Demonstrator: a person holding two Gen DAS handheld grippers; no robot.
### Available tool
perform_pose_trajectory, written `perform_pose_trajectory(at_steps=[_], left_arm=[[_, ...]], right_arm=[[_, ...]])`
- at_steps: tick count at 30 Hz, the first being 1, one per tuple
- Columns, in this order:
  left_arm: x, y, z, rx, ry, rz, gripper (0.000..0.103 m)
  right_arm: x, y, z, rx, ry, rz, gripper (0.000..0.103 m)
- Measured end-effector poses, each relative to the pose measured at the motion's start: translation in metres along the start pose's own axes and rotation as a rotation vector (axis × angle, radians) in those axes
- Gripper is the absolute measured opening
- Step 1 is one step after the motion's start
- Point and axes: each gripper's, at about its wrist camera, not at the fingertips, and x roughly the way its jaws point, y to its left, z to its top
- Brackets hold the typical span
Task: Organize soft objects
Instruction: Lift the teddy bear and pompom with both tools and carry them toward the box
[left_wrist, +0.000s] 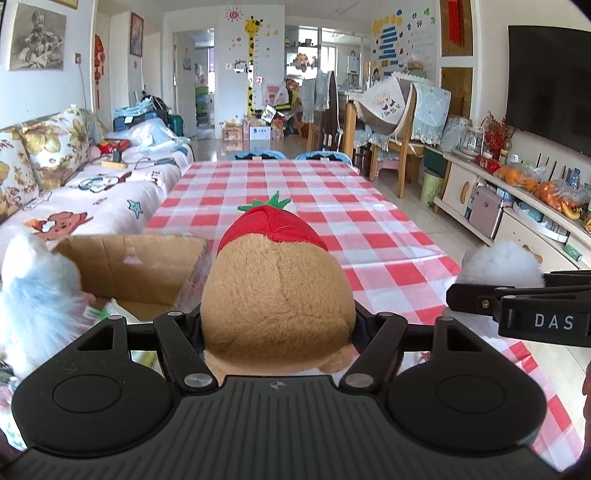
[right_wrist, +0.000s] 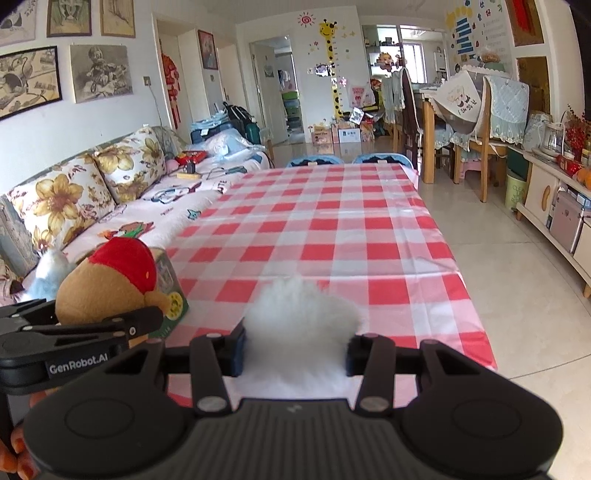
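Observation:
A brown plush toy (left_wrist: 277, 291) with a red strawberry cap and green leaves fills the middle of the left wrist view, and my left gripper (left_wrist: 279, 325) is shut on its sides. In the right wrist view a white fluffy toy (right_wrist: 299, 321) sits between the pads of my right gripper (right_wrist: 295, 350), which is shut on it. Both toys are held above the near end of the red-and-white checked table (right_wrist: 332, 229). The right gripper (left_wrist: 480, 299) shows at the right edge of the left view with its white fluffy toy (left_wrist: 498, 264). The left gripper (right_wrist: 140, 321) and brown plush (right_wrist: 107, 284) show at the left of the right view.
An open cardboard box (left_wrist: 136, 273) stands at the table's near left corner, with something light lying inside. A white-and-blue furry toy (left_wrist: 33, 295) is beside it. A sofa (left_wrist: 92, 192) runs along the left, chairs stand at the table's far end, and a TV cabinet (left_wrist: 517, 199) lines the right.

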Motion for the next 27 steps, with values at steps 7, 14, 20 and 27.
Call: perform_pose_trajectory(at_steps=[7,14,20,27], left_arm=[[-0.011,0.006,0.002,0.011,-0.039,0.008,0.087],[-0.016,0.009,0.003,0.004,-0.063,0.018,0.087],[-0.016,0.014,0.008,-0.024,-0.079,0.031,0.087],[-0.017,0.009,0.008,-0.043,-0.09,0.047,0.087]], right_arm=[[-0.004,0.015,0.009,-0.011,-0.03,0.019,0.044],[-0.006,0.03,0.014,-0.033,-0.049,0.029,0.044],[-0.008,0.04,0.02,-0.048,-0.069,0.037,0.044],[-0.008,0.051,0.026,-0.051,-0.081,0.056,0.044]])
